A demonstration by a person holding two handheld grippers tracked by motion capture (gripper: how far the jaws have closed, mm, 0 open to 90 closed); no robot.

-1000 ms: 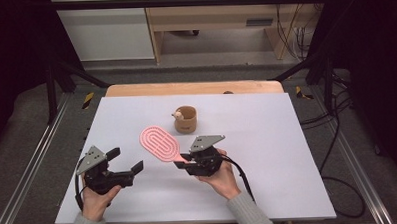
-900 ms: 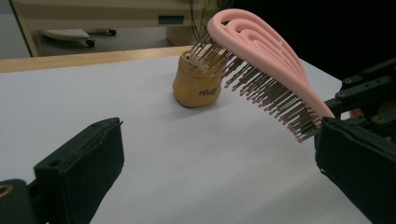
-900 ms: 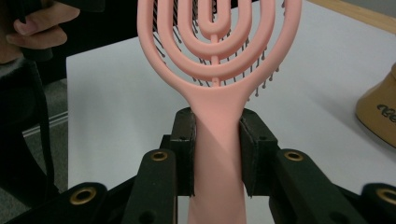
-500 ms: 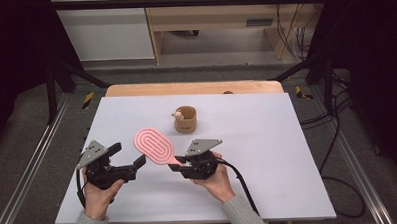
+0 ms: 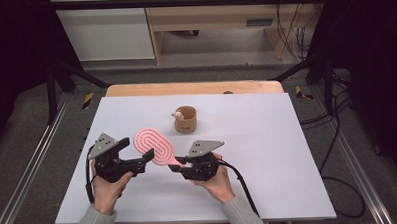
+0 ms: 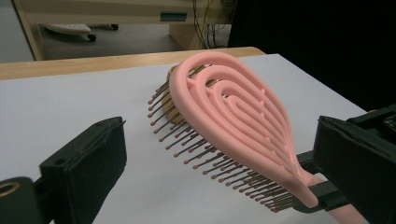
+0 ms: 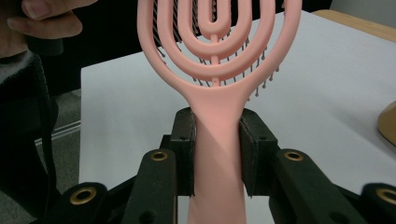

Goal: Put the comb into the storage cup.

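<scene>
Right gripper view shows my right gripper (image 7: 217,154) clamped on the handle of the pink hairbrush (image 7: 215,70), both pads pressed flat against its sides. In the high view I see the brush held above the white table (image 5: 287,139), its oval head tilted up and pointing toward my left gripper (image 5: 138,161), bristles facing down. My left gripper's jaws stand wide apart, with nothing between the pads; the brush head sits just beyond them. A small brown cup (image 5: 185,119) stands behind the brush, apart from it.
</scene>
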